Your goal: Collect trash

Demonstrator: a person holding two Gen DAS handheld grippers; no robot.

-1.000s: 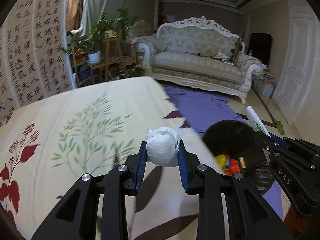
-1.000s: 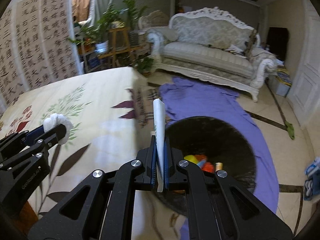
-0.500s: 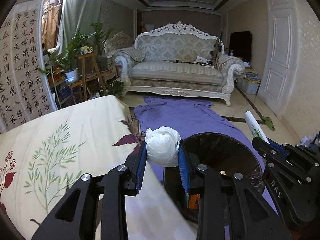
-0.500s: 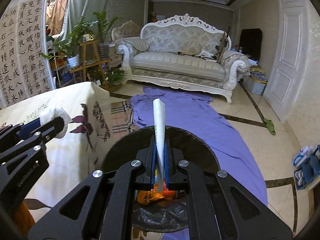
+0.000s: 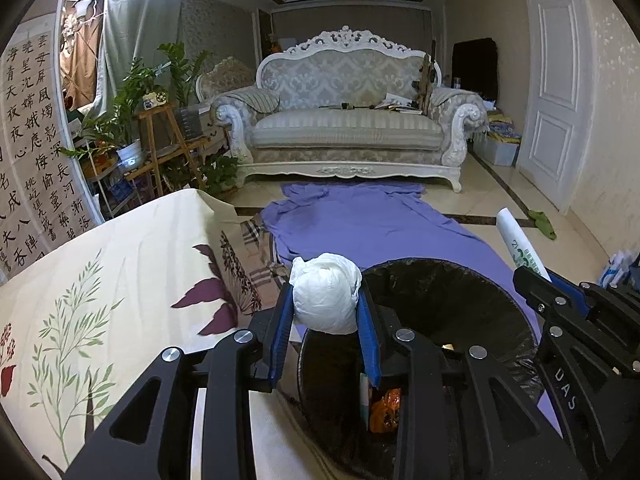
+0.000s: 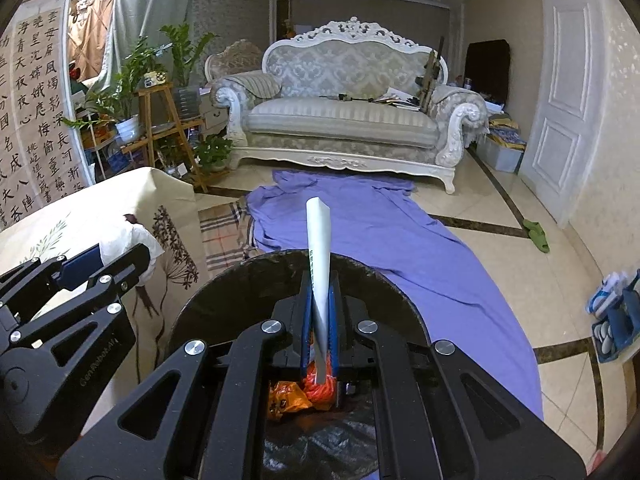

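My left gripper (image 5: 325,320) is shut on a crumpled white paper ball (image 5: 325,299) and holds it over the near left rim of the black-lined trash bin (image 5: 496,300). My right gripper (image 6: 320,312) is shut on a flattened white paper tube (image 6: 319,240) with green print, held upright above the bin (image 6: 224,296). Orange and red trash (image 6: 304,392) lies at the bin's bottom. The right gripper and its tube (image 5: 518,242) show at the right in the left wrist view. The left gripper and its ball (image 6: 132,236) show at the left in the right wrist view.
A table with a cream floral cloth (image 5: 100,272) stands to the left of the bin. A purple sheet (image 6: 380,224) lies on the tiled floor beyond it. A white sofa (image 5: 348,128), plant stands (image 5: 152,128) and a white door (image 5: 556,92) are farther back.
Both grippers have moved right, off the table and over the trash bin, each still holding its piece of trash.
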